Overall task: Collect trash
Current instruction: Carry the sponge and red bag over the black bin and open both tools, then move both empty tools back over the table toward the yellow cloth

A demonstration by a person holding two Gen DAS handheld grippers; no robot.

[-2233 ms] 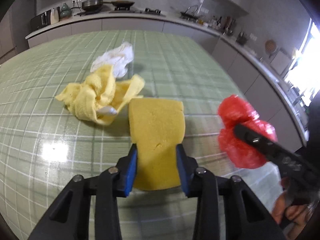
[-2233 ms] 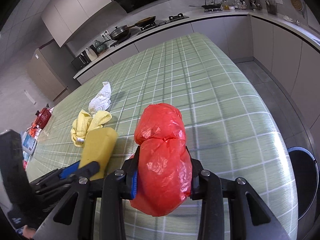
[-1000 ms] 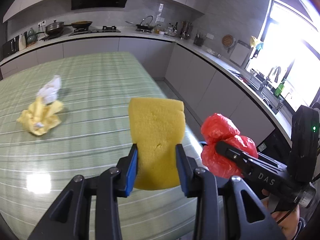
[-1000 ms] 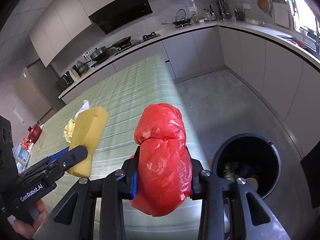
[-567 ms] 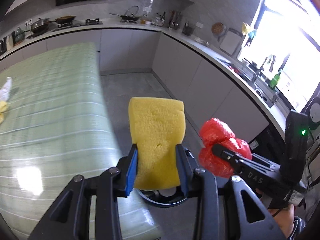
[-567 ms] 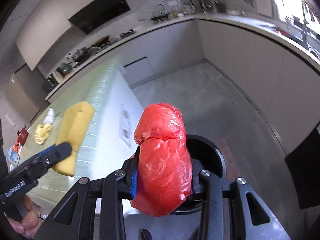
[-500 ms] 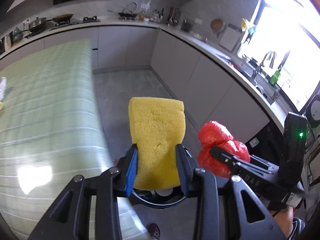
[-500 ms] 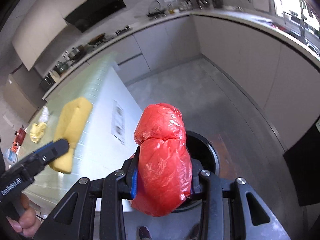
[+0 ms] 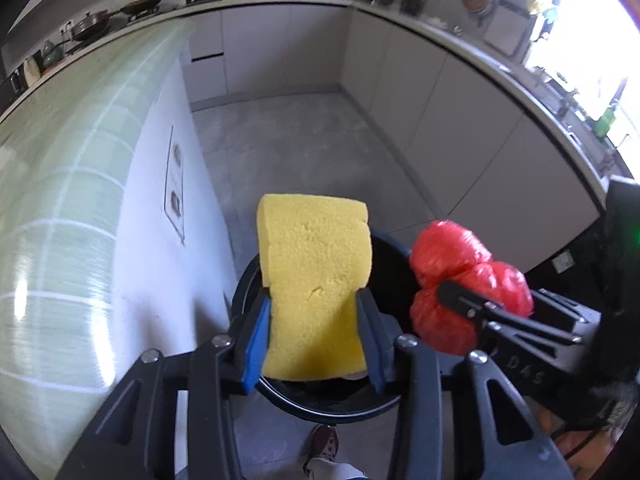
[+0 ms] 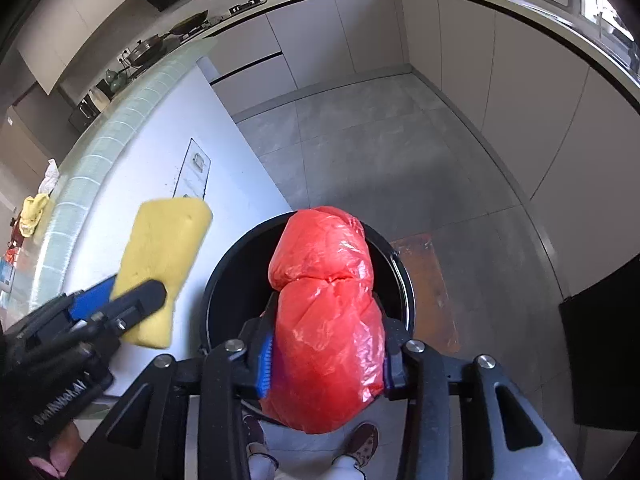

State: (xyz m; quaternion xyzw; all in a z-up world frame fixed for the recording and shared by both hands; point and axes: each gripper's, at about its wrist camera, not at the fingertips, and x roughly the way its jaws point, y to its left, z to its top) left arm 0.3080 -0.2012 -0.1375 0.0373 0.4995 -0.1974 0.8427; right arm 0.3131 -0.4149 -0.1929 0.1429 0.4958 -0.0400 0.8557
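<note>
Bin (image 9: 276,394): a round black bin is seen on the grey floor, just beside the white end panel of the tabletop (image 9: 72,184); it is taken as the landmark here.
Left hand-held gripper (image 9: 316,336): held above the bin's near rim and pointed steeply down; its jaws have just been opening, yet the blue pads are still seen against both sides of the sponge.
Sponge (image 9: 314,280): a yellow sponge is kept upright between the left jaws, over the bin's left half; its upper part stands clear above the pads.
Right hand-held gripper (image 10: 326,344): held over the bin's opening, to the right of the left one; its jaws have just been opening, while the bag is still pressed between the pads.
Bag (image 10: 326,316): a crumpled red plastic bag is gripped at its lower half and hangs above the middle of the bin.
Cloth (image 10: 32,210): a yellow cloth is left on the green checked tabletop, well apart from the bin, with a white crumpled piece (image 10: 50,178) just beyond it.
Shoes (image 10: 362,444): shoes of the person are seen on the floor at the near side of the bin.
Mat (image 10: 426,288): a brownish mat lies on the floor just right of the bin.
</note>
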